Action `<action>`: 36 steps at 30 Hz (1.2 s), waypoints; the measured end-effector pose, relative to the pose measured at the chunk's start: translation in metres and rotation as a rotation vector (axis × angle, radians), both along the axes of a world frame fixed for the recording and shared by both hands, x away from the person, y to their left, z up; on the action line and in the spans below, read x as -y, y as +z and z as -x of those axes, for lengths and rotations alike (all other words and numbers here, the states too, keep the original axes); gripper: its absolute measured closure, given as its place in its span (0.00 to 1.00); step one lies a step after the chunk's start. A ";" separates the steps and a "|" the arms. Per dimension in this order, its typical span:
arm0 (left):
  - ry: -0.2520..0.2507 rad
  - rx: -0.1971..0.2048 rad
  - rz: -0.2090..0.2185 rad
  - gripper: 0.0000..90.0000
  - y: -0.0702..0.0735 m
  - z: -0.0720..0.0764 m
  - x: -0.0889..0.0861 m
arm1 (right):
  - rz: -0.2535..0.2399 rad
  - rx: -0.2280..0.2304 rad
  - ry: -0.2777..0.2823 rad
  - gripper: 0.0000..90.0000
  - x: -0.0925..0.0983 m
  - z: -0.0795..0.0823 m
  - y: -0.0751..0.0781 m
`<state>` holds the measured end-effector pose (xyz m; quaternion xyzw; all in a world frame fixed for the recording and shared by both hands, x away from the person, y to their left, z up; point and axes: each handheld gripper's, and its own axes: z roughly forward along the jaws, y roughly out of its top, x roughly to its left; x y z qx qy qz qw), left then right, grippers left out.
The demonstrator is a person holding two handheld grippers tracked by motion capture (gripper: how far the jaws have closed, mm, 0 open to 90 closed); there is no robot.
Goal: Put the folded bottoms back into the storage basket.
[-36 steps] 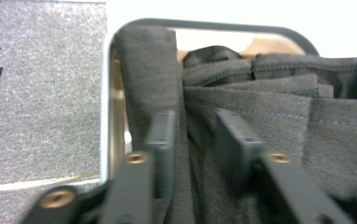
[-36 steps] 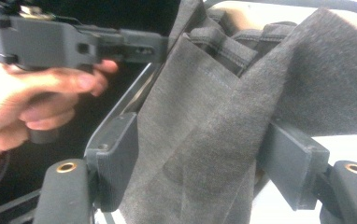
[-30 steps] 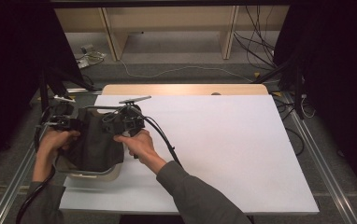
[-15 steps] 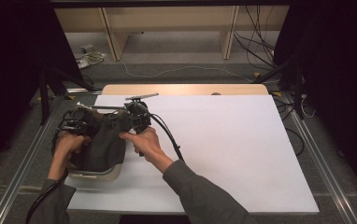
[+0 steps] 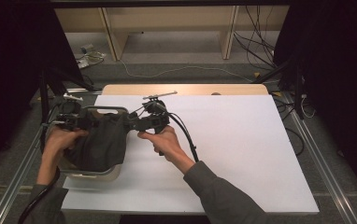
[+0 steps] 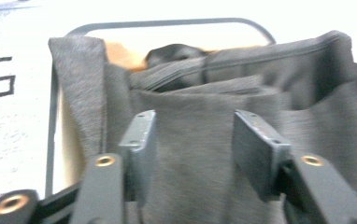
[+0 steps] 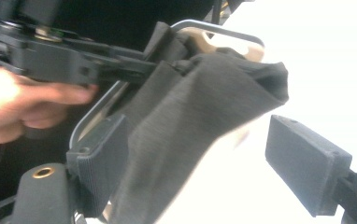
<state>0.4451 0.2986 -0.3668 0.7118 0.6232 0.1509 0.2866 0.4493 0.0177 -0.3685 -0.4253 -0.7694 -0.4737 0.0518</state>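
A dark grey cloth (image 5: 103, 142) lies in a shallow tub (image 5: 92, 173) at the near left of the white surface (image 5: 242, 140). The tub has a pale body and a thin grey rim. The cloth is heaped up and hangs over the tub's edges, so it covers most of the tub.

The left tool (image 5: 76, 120) is at the far left corner of the tub, and a hand (image 5: 60, 142) holds it from the near side. In the left gripper view the left tool (image 6: 193, 135) has its jaws partly open. The grey cloth (image 6: 214, 154) lies between and behind them, with folds and a seam line near the top. I cannot tell if the jaws press on the cloth. Past the cloth you can see the tub's rounded rim (image 6: 167, 22).

The right tool (image 5: 141, 122) is just to the right of the tub, at the cloth's far right corner. The right hand (image 5: 163, 142) holds it from the near side, and a black cable loops down beside the arm. In the right gripper view the right tool (image 7: 204, 158) has its jaws wide open. The cloth (image 7: 200, 126) hangs down right by one jaw and seems to touch it. The other jaw is well apart from the cloth, over bare white surface. Farther off in that view the left tool (image 7: 120, 65) reaches to the top edge of the cloth, and the other hand (image 7: 22, 107) holds it.
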 end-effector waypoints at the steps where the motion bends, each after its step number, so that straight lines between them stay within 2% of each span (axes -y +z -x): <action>1: -0.010 -0.002 0.022 0.48 0.003 0.002 0.002 | 0.003 0.002 -0.005 0.24 0.005 0.000 0.000; 2: -0.016 -0.002 0.037 0.47 0.005 0.003 0.003 | 0.004 0.004 -0.014 0.24 0.010 0.000 0.001; 3: -0.022 0.003 0.084 0.44 0.008 0.005 0.005 | 0.006 0.008 -0.024 0.24 0.020 -0.001 0.001; 7: -0.029 0.002 0.103 0.38 0.008 0.008 0.010 | 0.014 0.017 -0.044 0.23 0.032 -0.002 0.002; 11: -0.034 -0.001 0.103 0.32 0.008 0.009 0.017 | 0.025 0.022 -0.066 0.22 0.050 -0.003 0.000; 14: -0.043 0.002 0.112 0.30 0.008 0.011 0.019 | 0.031 0.031 -0.073 0.22 0.056 -0.002 -0.002; 17: -0.060 0.022 0.120 0.26 0.010 0.013 0.023 | 0.028 0.033 -0.082 0.22 0.063 -0.001 -0.003; 19: -0.063 0.024 0.105 0.23 0.011 0.014 0.025 | 0.035 0.037 -0.085 0.21 0.067 0.000 -0.004; 22: -0.073 0.029 0.106 0.21 0.012 0.017 0.032 | 0.035 0.046 -0.094 0.21 0.075 0.002 -0.004; 26: -0.092 0.041 0.106 0.21 0.013 0.020 0.039 | 0.035 0.065 -0.104 0.21 0.083 0.006 -0.004; 30: -0.116 0.039 0.102 0.22 0.010 0.020 0.047 | 0.035 0.063 -0.109 0.21 0.091 0.009 -0.006; 36: -0.146 0.028 0.102 0.34 0.003 0.019 0.052 | 0.016 0.049 -0.123 0.21 0.103 0.012 -0.012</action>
